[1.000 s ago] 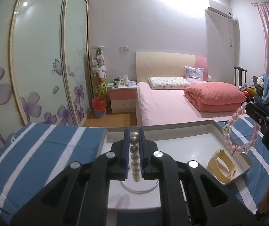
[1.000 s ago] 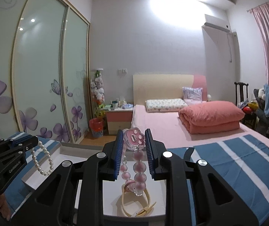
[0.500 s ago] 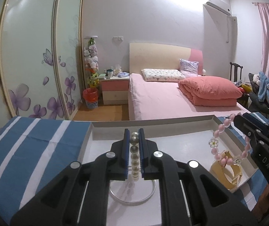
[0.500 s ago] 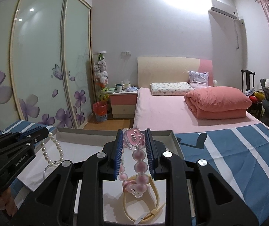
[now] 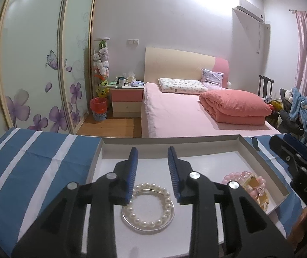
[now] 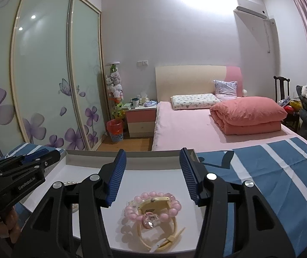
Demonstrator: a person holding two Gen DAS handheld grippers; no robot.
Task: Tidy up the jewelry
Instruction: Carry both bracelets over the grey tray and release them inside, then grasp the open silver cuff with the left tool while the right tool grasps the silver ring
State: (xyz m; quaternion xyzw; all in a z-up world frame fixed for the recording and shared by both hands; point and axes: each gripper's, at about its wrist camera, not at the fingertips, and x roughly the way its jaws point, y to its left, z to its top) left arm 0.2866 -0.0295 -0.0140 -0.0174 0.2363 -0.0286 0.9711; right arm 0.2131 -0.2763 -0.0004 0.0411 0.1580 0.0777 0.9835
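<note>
A white shallow tray (image 5: pixel 170 142) lies on a blue-and-white striped cloth. In the left wrist view a white pearl bracelet (image 5: pixel 148 206) lies on a clear bangle (image 5: pixel 125 217) in the tray, just below my open, empty left gripper (image 5: pixel 152 167). In the right wrist view a pink bead bracelet (image 6: pixel 151 206) lies on a cream yellow watch (image 6: pixel 159 225) in the tray (image 6: pixel 123 154), below my open, empty right gripper (image 6: pixel 153 174). The pink bracelet (image 5: pixel 235 177) and the right gripper (image 5: pixel 297 167) also show at the right of the left wrist view.
The striped cloth (image 5: pixel 28 161) spreads to both sides of the tray (image 6: pixel 271 172). Beyond the table edge stand a pink bed (image 5: pixel 185 116), a nightstand (image 5: pixel 127 99) and sliding wardrobe doors (image 5: pixel 35 64). The left gripper (image 6: pixel 16 178) sits at the tray's left edge in the right wrist view.
Both grippers have opened. The pearl bracelet dropped onto the clear bangle, and the pink bead bracelet dropped onto the watch in the tray.
</note>
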